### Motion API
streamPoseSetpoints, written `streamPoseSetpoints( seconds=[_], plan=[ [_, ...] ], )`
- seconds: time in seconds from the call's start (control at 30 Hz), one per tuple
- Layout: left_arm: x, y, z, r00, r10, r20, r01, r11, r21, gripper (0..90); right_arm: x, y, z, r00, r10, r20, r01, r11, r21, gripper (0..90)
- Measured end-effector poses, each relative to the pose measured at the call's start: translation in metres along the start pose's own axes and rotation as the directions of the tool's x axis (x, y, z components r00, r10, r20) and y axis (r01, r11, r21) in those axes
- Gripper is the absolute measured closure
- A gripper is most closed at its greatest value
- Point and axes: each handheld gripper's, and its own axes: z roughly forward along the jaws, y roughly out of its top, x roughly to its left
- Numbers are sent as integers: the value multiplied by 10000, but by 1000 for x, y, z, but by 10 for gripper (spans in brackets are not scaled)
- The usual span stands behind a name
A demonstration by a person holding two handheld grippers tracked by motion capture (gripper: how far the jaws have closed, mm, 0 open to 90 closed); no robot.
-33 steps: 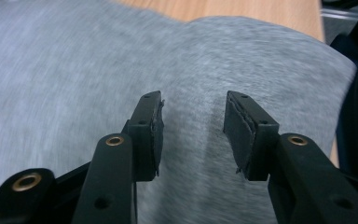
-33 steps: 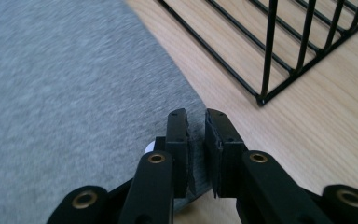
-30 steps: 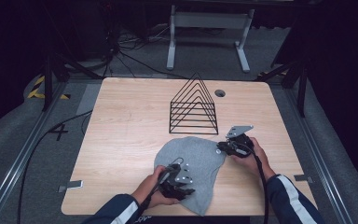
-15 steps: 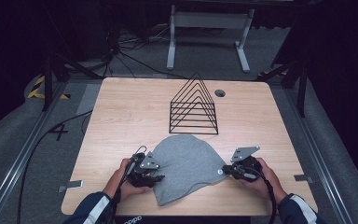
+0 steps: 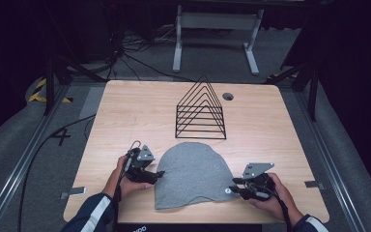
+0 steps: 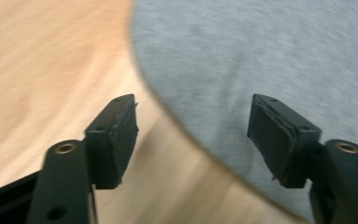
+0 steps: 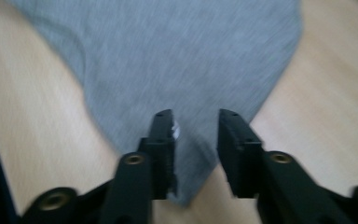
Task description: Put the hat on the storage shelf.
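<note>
A grey knit cloth (image 5: 191,174), rounded like a beanie, lies flat on the wooden table (image 5: 125,111) near its front edge. My left gripper (image 5: 150,173) sits at the cloth's left edge, and in the left gripper view its jaws stand wide open (image 6: 193,135) with the cloth's curved edge (image 6: 261,56) running between them. My right gripper (image 5: 235,188) is at the cloth's lower right corner. Its jaws (image 7: 196,126) are open by a narrow gap and straddle the pointed corner of the cloth (image 7: 177,56). A small white tag (image 7: 175,130) shows beside one jaw.
A black wire rack (image 5: 200,108) of nested triangles stands just behind the cloth at mid table. A round cable hole (image 5: 228,96) lies at the back right. Cables and a metal stand (image 5: 212,29) are on the floor beyond.
The cloth, bunched under both grippers a second ago, now lies spread flat. The left gripper moved left to its edge; the right one came toward the front to its lower right corner.
</note>
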Motion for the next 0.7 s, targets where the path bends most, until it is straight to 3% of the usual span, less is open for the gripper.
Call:
streamPoseSetpoints(
  seconds=[0.07, 0.1, 0.13, 0.2, 0.23, 0.33, 0.47, 0.7],
  plan=[
    [3, 0, 1, 10000, -56, 40, 56, 10000, 60, 284, -4, 4, 1, 9998, 193, 101, -191, 9997, -162, 591],
    [4, 0, 5, 10000, -84, 13, 84, 9997, 237, 259, -14, 14, 7, 9996, 233, 134, -226, 9984, -514, 511],
    [4, 1, 8, 10000, -34, 6, 33, 9989, 462, 259, -14, 14, 7, 9996, 233, 134, -226, 9984, -514, 511],
    [3, 3, 12, 10000, -59, -29, 60, 9990, 435, 236, -24, 29, 24, 9996, 176, 215, -164, 9984, -536, 438],
    [2, 5, 13, 10000, -10, -26, 11, 9985, 544, 236, -24, 29, 24, 9996, 176, 215, -164, 9984, -536, 438],
    [0, 10, 19, 9993, 323, -166, -312, 9977, 606, 214, -36, 46, 46, 9993, 195, 304, -185, 9992, -340, 372],
    [1, 13, 24, 9993, 309, -199, -298, 9979, 567, 182, -51, 62, 68, 9977, 666, 83, -663, 9974, -278, 305],
    [7, 21, 29, 9991, 302, -288, -281, 9972, 695, 152, -52, 74, 91, 9977, 603, 297, -614, 9974, 373, 215]
  ],
)
